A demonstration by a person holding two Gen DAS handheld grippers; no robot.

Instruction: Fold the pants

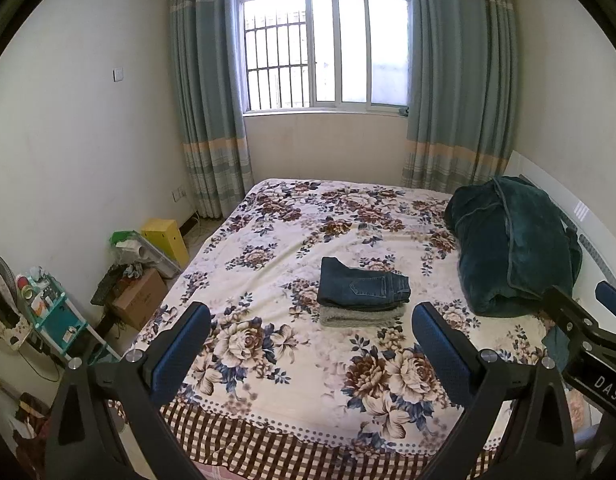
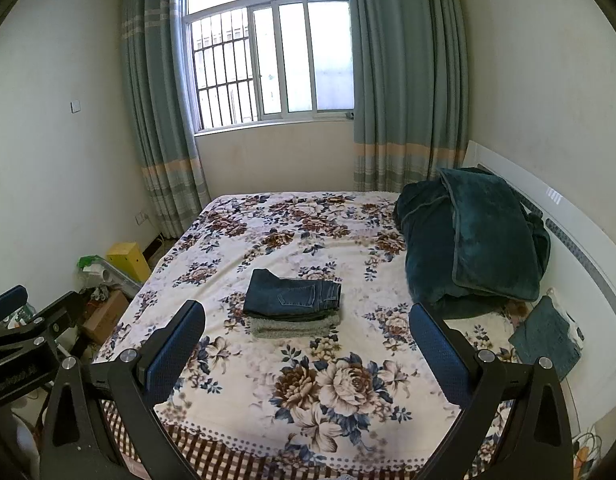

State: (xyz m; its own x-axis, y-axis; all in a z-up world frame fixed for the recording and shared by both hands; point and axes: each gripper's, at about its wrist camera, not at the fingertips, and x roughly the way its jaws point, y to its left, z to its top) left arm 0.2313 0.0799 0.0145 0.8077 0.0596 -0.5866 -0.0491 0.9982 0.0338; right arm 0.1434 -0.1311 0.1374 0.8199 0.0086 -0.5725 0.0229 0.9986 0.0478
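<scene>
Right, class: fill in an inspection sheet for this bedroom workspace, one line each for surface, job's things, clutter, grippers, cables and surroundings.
Surface: bed with floral-print cover, lying flat.
Job's things: folded dark blue denim pants stacked on a folded grey fuzzy garment, mid-bed.
Clutter: bundled dark green plush blanket by the white headboard; a small teal cloth beside it.
Grippers: left gripper and right gripper both open, empty, hovering at the foot of the bed, apart from the stack.
Cables: a thin cord below the wall socket.
Surroundings: barred window, grey-green curtains, yellow box, cardboard box, teal shelf rack.
</scene>
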